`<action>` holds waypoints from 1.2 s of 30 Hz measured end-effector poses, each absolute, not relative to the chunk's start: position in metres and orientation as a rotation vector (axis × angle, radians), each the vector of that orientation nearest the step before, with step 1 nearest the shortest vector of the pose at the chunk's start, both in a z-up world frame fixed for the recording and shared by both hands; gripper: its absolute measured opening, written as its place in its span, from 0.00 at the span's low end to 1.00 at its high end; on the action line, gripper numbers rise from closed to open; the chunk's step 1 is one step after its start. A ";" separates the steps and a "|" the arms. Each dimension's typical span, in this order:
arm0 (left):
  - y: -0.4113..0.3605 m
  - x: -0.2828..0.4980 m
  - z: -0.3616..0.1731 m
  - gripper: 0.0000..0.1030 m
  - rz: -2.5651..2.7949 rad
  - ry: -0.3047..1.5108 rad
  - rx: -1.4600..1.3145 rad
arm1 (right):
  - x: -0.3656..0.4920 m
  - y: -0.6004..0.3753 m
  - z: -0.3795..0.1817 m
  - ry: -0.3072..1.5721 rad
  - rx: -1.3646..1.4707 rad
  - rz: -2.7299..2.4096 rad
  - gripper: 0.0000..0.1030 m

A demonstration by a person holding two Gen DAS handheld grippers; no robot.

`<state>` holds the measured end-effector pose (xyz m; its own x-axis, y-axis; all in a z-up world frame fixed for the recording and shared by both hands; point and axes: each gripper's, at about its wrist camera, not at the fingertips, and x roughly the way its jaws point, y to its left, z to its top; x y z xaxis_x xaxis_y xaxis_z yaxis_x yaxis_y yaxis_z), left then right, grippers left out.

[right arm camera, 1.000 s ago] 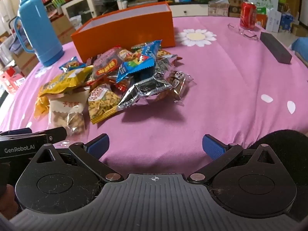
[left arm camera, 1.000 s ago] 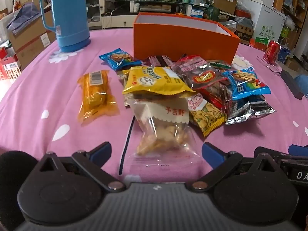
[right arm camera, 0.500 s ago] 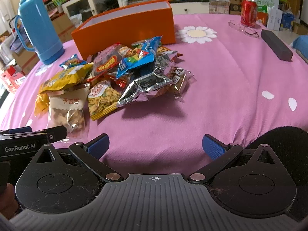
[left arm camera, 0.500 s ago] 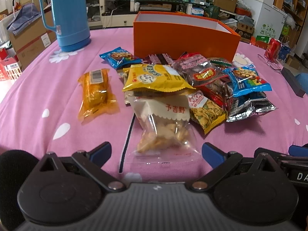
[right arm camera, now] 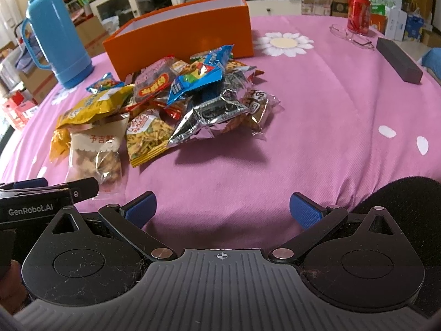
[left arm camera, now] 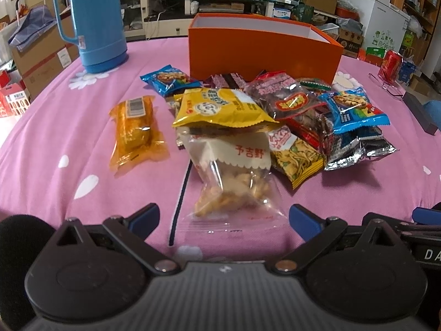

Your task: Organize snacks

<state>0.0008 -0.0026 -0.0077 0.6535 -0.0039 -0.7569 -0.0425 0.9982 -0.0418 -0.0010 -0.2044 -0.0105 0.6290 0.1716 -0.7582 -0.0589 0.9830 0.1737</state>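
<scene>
- The left gripper (left arm camera: 223, 216) stood wide, empty, low in frame before the clear bag (left arm camera: 234, 182); the approach, I judged.
- The right gripper (right arm camera: 222, 207) was wide, empty.
- Next: close on the bag, carry it to the orange box (left arm camera: 261, 47), upper centre.

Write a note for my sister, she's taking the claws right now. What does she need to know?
Left claw: open, empty, low over the table, pointing at the clear bag of crackers.
Right claw: open, empty, over bare pink tablecloth, with the snack pile ahead to its left.
Snacks: all on the table in front of the orange box; one orange packet lies apart on the left.
Done: nothing visibly packed; what shows of the box's inside looks empty.
Left: every snack still needs sorting, probably into the box. The cracker bag is nearest.
</scene>
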 end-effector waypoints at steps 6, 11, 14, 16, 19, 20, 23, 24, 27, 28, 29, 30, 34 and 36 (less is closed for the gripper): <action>-0.002 0.001 -0.008 0.97 0.021 0.861 -0.061 | -0.001 -0.204 -0.011 0.884 0.136 0.136 0.89; -0.002 0.001 -0.008 0.97 0.020 0.862 -0.061 | -0.001 -0.204 -0.010 0.884 0.136 0.136 0.89; -0.002 0.001 -0.008 0.97 0.021 0.862 -0.062 | -0.001 -0.204 -0.011 0.884 0.136 0.136 0.89; -0.001 0.001 -0.009 0.97 0.021 0.863 -0.063 | -0.001 -0.204 -0.011 0.885 0.137 0.137 0.89; -0.001 0.001 -0.009 0.97 0.022 0.868 -0.066 | -0.002 -0.204 -0.010 0.884 0.137 0.136 0.89; -0.001 0.002 -0.010 0.97 0.021 0.869 -0.067 | -0.002 -0.204 -0.010 0.884 0.136 0.137 0.89; -0.001 0.002 -0.010 0.97 0.020 0.869 -0.067 | -0.002 -0.204 -0.011 0.883 0.135 0.137 0.89; -0.001 0.002 -0.010 0.97 0.020 0.869 -0.066 | -0.002 -0.204 -0.011 0.884 0.136 0.137 0.89; -0.001 0.002 -0.010 0.97 0.020 0.870 -0.066 | -0.002 -0.204 -0.011 0.885 0.137 0.137 0.89; -0.001 0.002 -0.010 0.97 0.019 0.871 -0.066 | -0.002 -0.204 -0.011 0.885 0.136 0.137 0.89; -0.001 0.003 -0.011 0.97 0.019 0.872 -0.067 | -0.002 -0.204 -0.011 0.885 0.135 0.138 0.89; -0.001 0.003 -0.011 0.97 0.019 0.874 -0.068 | -0.002 -0.204 -0.011 0.886 0.135 0.137 0.89; -0.001 0.003 -0.012 0.97 0.019 0.877 -0.072 | -0.002 -0.204 -0.011 0.885 0.135 0.138 0.89; -0.001 0.003 -0.012 0.97 0.019 0.878 -0.073 | -0.002 -0.204 -0.011 0.886 0.135 0.138 0.89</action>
<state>0.0031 -0.0008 -0.0116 0.6384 -0.0137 -0.7696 -0.0465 0.9973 -0.0563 -0.0020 -0.2039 -0.0110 0.6250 0.1761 -0.7605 -0.0643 0.9825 0.1747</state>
